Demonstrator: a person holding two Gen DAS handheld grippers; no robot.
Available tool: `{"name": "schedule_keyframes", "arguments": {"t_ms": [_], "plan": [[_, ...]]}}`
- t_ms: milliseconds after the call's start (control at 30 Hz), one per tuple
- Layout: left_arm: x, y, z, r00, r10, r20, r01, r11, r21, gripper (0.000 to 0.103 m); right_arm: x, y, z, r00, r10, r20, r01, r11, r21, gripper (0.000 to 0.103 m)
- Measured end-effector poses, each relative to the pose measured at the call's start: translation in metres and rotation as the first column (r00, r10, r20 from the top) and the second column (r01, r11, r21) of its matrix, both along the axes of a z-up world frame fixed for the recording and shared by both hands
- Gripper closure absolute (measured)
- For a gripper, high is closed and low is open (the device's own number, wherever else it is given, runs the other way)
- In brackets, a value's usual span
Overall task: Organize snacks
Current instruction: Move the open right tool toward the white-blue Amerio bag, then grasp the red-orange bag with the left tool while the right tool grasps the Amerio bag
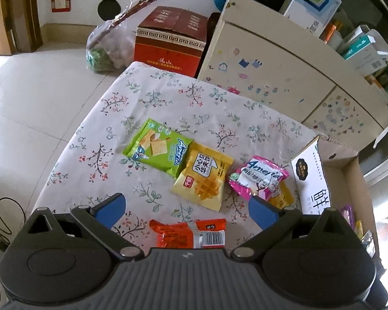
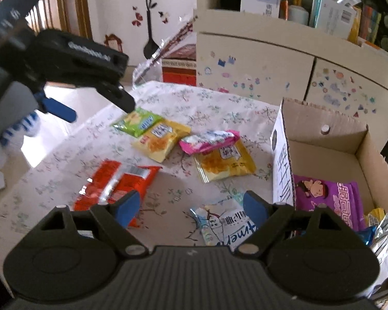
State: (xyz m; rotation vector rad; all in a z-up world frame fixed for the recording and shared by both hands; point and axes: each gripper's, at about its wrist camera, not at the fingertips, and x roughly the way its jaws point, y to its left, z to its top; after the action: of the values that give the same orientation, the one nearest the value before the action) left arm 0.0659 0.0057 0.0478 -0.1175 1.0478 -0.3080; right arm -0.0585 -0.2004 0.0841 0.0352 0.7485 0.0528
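Several snack packets lie on the floral tablecloth (image 1: 95, 118). In the left wrist view they are a green packet (image 1: 157, 147), a yellow waffle packet (image 1: 201, 178), a pink packet (image 1: 258, 178) and an orange packet (image 1: 191, 233). My left gripper (image 1: 186, 211) is open above the orange packet, with nothing between its fingers. In the right wrist view, my right gripper (image 2: 191, 205) hangs open over a white-and-blue packet (image 2: 225, 222), near its right finger. The orange packet (image 2: 116, 180) lies by its left finger. The left gripper (image 2: 101, 112) hovers at the upper left.
An open cardboard box (image 2: 362, 155) stands at the table's right, holding a purple packet (image 2: 328, 201) and other wrappers. A second yellow packet (image 2: 225, 164) lies half under the pink one (image 2: 209, 140). A cream cabinet (image 1: 271, 77) stands behind; a red carton (image 1: 170, 41) is on the floor.
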Motion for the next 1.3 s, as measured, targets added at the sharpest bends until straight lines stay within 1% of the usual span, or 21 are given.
{"name": "schedule_keyframes", "arguments": {"t_ms": [167, 367, 433, 500, 533, 600, 633, 733, 833, 867, 900, 1033, 1133, 1200, 1267, 1300], "plan": [[0.003, 0.001, -0.016, 1.000, -0.006, -0.027, 0.007, 1.000, 0.019, 0.000, 0.006, 0.005, -0.015, 0.999, -0.029, -0.037, 0.028, 0.999, -0.017, 0.013], [0.002, -0.010, -0.039, 0.995, -0.061, -0.075, 0.065, 0.996, 0.061, 0.000, 0.015, 0.012, -0.037, 0.993, -0.079, -0.087, 0.073, 0.995, -0.068, 0.013], [0.001, -0.013, -0.044, 0.994, -0.075, -0.083, 0.080, 0.995, 0.064, 0.000, 0.016, 0.016, -0.040, 0.992, -0.094, -0.081, 0.085, 0.990, -0.113, 0.010], [0.001, -0.018, -0.048, 0.992, -0.096, -0.086, 0.102, 0.992, 0.071, 0.000, 0.017, 0.017, -0.043, 0.992, -0.099, -0.079, 0.090, 0.989, -0.119, 0.006], [0.001, -0.022, -0.051, 0.990, -0.110, -0.090, 0.117, 0.990, 0.080, 0.000, 0.018, 0.018, -0.045, 0.992, -0.100, -0.082, 0.089, 0.988, -0.128, 0.003], [0.000, -0.025, -0.056, 0.988, -0.121, -0.097, 0.131, 0.986, 0.103, 0.000, 0.021, 0.022, -0.049, 0.990, -0.101, -0.098, 0.084, 0.983, -0.164, 0.002], [0.000, -0.026, -0.060, 0.987, -0.126, -0.103, 0.137, 0.984, 0.116, 0.000, 0.021, 0.024, -0.049, 0.991, -0.095, -0.100, 0.077, 0.983, -0.167, 0.001], [-0.003, -0.028, -0.072, 0.983, -0.143, -0.117, 0.161, 0.974, 0.162, 0.000, 0.023, 0.023, -0.048, 0.988, -0.090, -0.127, 0.071, 0.987, -0.143, 0.000], [-0.006, -0.028, -0.077, 0.981, -0.157, -0.115, 0.176, 0.966, 0.188, 0.000, 0.022, 0.025, -0.047, 0.986, -0.080, -0.148, 0.062, 0.990, -0.126, 0.000], [-0.006, -0.027, -0.078, 0.981, -0.160, -0.110, 0.179, 0.965, 0.194, 0.000, 0.022, 0.027, -0.047, 0.985, -0.065, -0.162, 0.047, 0.993, -0.112, 0.000], [-0.006, -0.025, -0.078, 0.982, -0.155, -0.111, 0.176, 0.963, 0.206, 0.000, 0.020, 0.028, -0.046, 0.983, -0.061, -0.171, 0.048, 0.996, -0.078, 0.000], [-0.002, -0.013, -0.078, 0.988, -0.111, -0.110, 0.135, 0.963, 0.234, 0.000, 0.014, 0.036, -0.042, 0.985, -0.012, -0.173, 0.005, 0.999, -0.038, 0.000], [-0.001, 0.001, -0.076, 0.993, -0.079, -0.091, 0.101, 0.958, 0.269, 0.000, 0.008, 0.039, -0.037, 0.985, 0.048, -0.166, -0.041, 0.998, 0.045, 0.000], [0.001, 0.011, -0.076, 0.995, -0.054, -0.089, 0.077, 0.956, 0.283, 0.000, 0.007, 0.041, -0.033, 0.982, 0.106, -0.156, -0.091, 0.990, 0.105, 0.001], [0.002, 0.018, -0.074, 0.996, -0.027, -0.085, 0.049, 0.960, 0.277, 0.000, 0.005, 0.043, -0.028, 0.983, 0.131, -0.128, -0.113, 0.984, 0.140, 0.001], [0.002, 0.022, -0.072, 0.996, -0.022, -0.083, 0.043, 0.964, 0.261, 0.000, 0.004, 0.043, -0.026, 0.986, 0.121, -0.111, -0.106, 0.986, 0.131, 0.001]]}}
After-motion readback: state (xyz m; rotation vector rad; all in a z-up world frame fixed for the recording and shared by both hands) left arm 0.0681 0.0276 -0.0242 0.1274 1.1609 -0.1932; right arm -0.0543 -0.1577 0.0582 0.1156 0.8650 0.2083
